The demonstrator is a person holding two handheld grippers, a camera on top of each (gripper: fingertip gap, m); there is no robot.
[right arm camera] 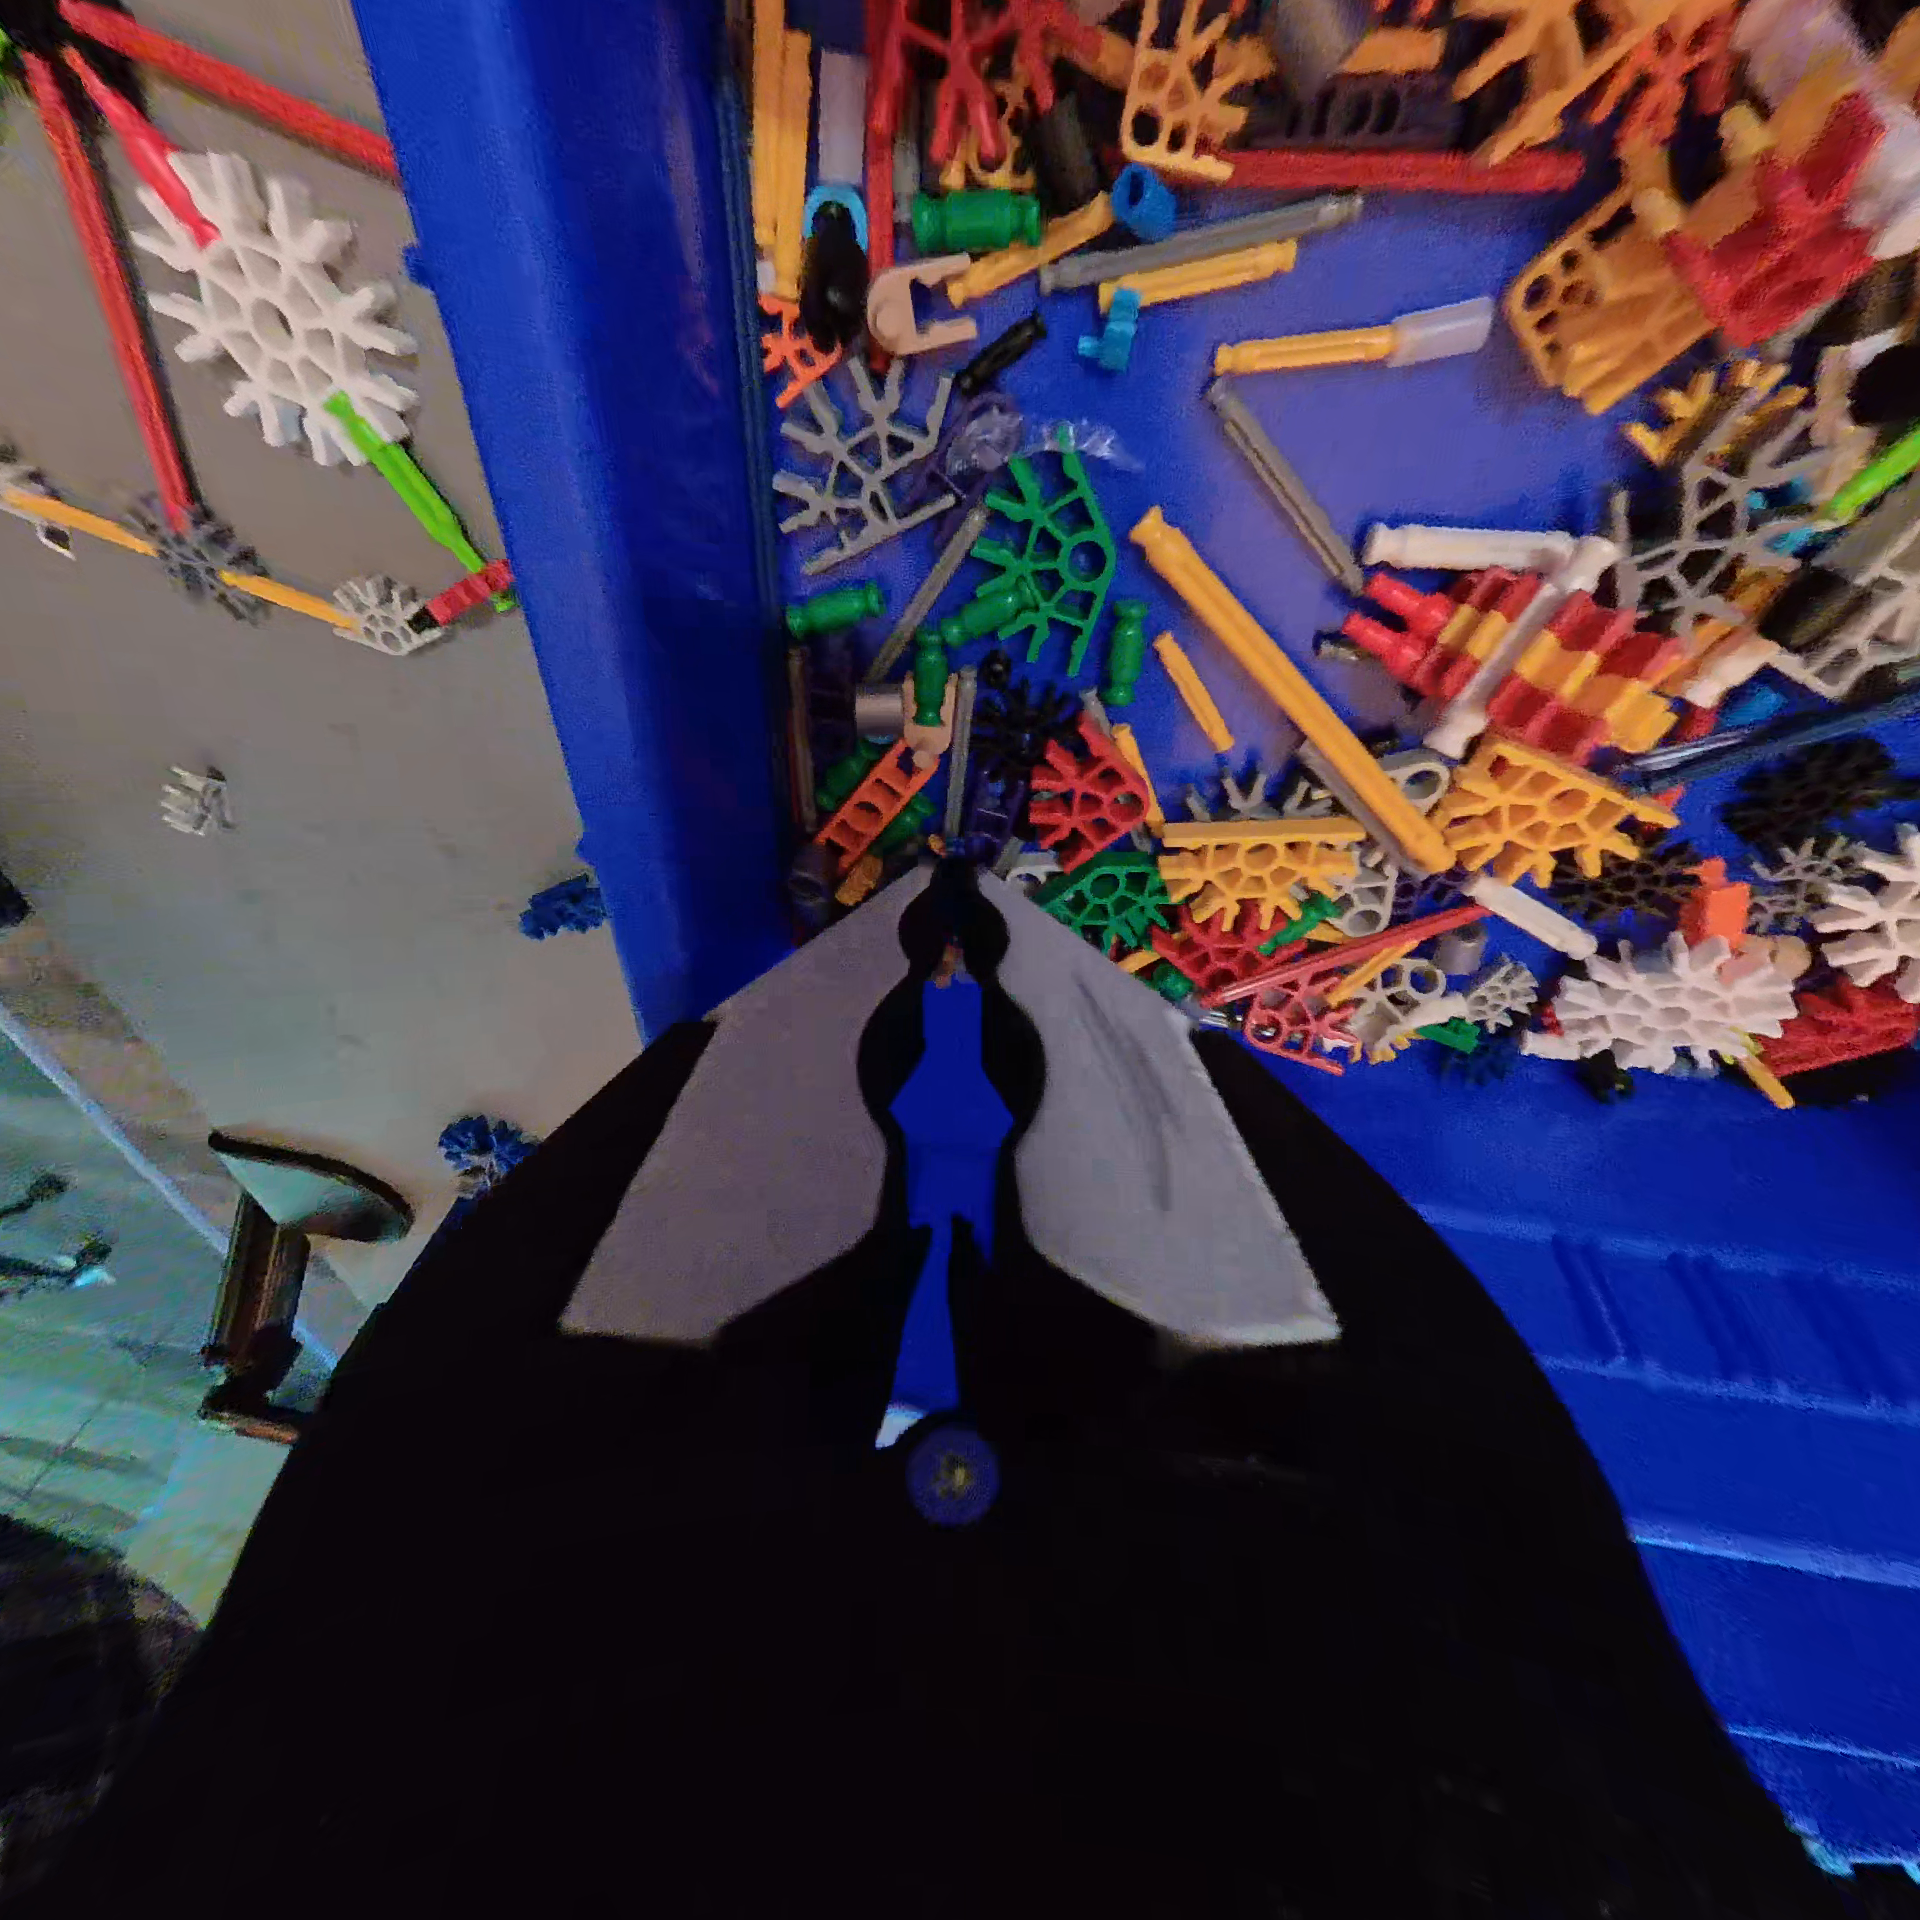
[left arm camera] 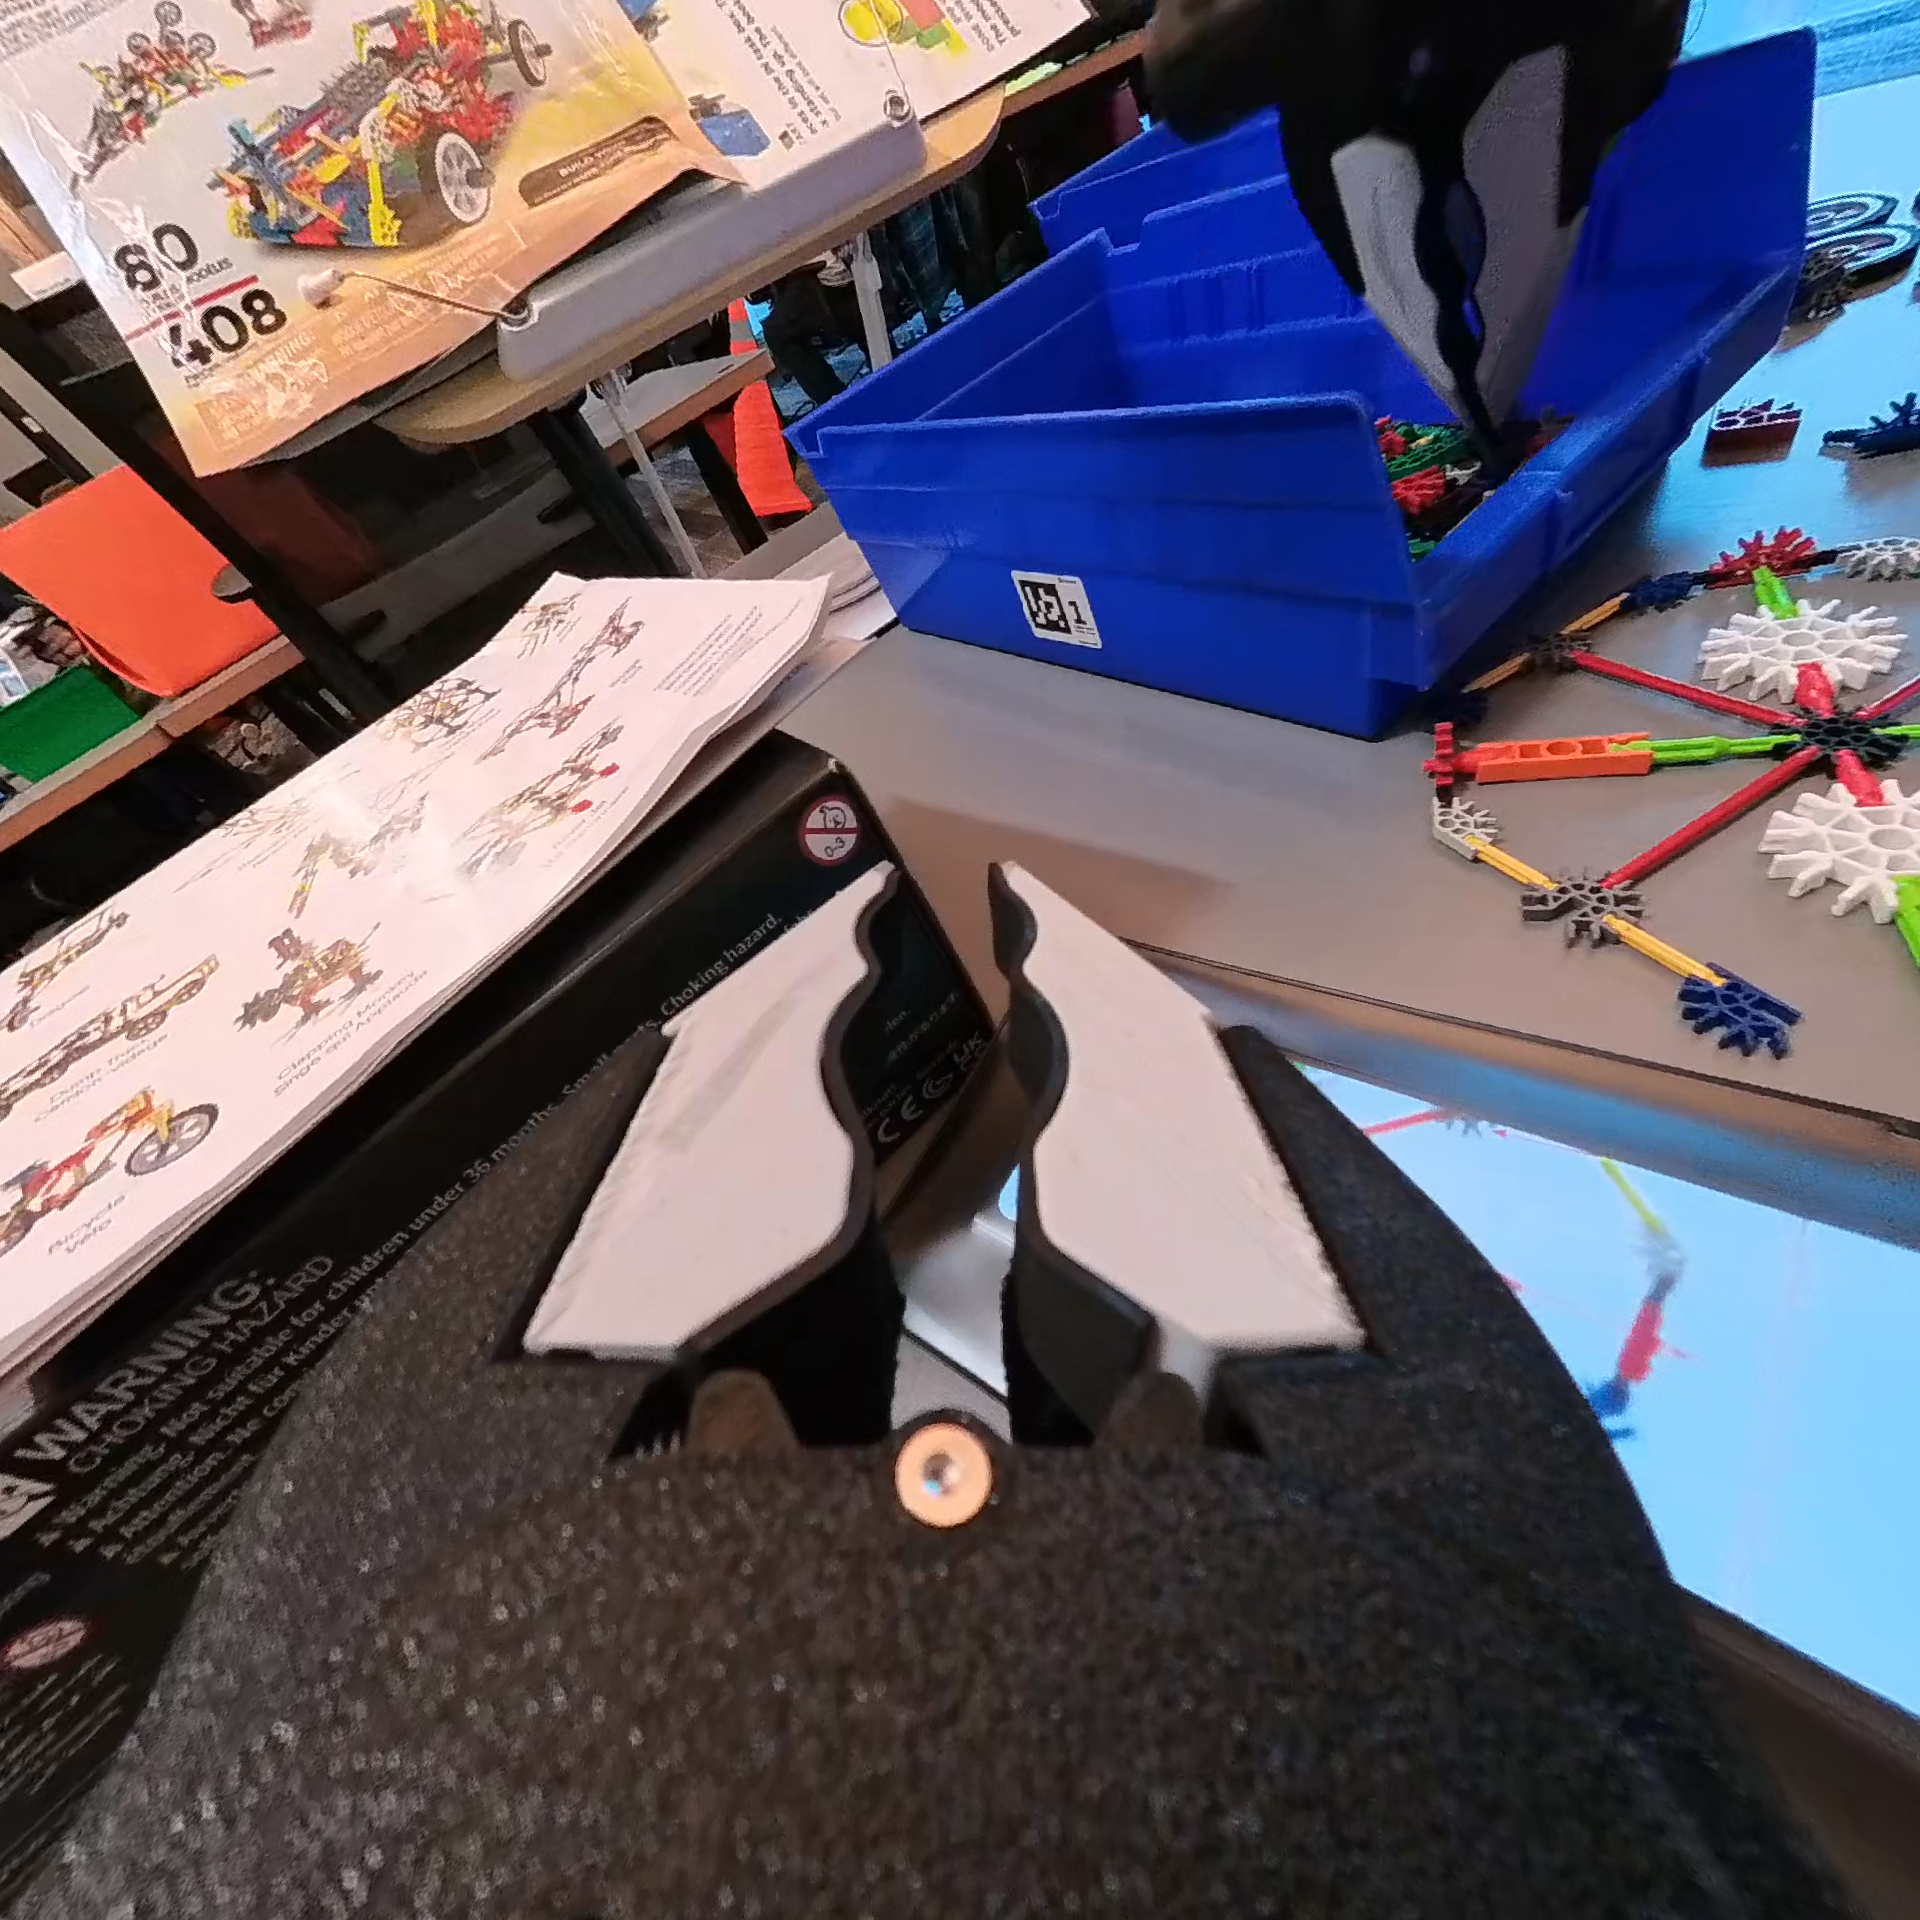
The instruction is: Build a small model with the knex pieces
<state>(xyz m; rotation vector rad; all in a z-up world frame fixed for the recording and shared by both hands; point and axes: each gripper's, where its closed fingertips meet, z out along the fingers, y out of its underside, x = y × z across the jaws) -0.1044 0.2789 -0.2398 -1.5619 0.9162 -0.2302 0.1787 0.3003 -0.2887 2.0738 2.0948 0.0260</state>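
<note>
Two tongs in play, and they're doing very different things. The left tongs (left arm camera: 940,883) hang with a narrow gap between the tips and nothing in them, right over the corner of a black cardboard box (left arm camera: 582,1122) at the edge of the grey bench (left arm camera: 1195,810). An open white instruction booklet (left arm camera: 364,831) with little model drawings lies on top of that box.

The right tongs (right arm camera: 951,883) are tips-down in a blue plastic bin (right arm camera: 582,416), in the corner by its wall. The tips are pressed together in the heap of loose coloured plastic rods and connectors (right arm camera: 1247,727). Honestly can't tell if they've actually pinched a piece, since the tips are buried among dark bits.

Just beside the bin on the bench there's a flat, partly assembled model of red, yellow and green rods joined by dark hubs (left arm camera: 1704,748), with white snowflake-shaped connectors (left arm camera: 1797,649) on it. A few stray small connectors lie loose near it. Neither pair of tongs touches the model.
</note>
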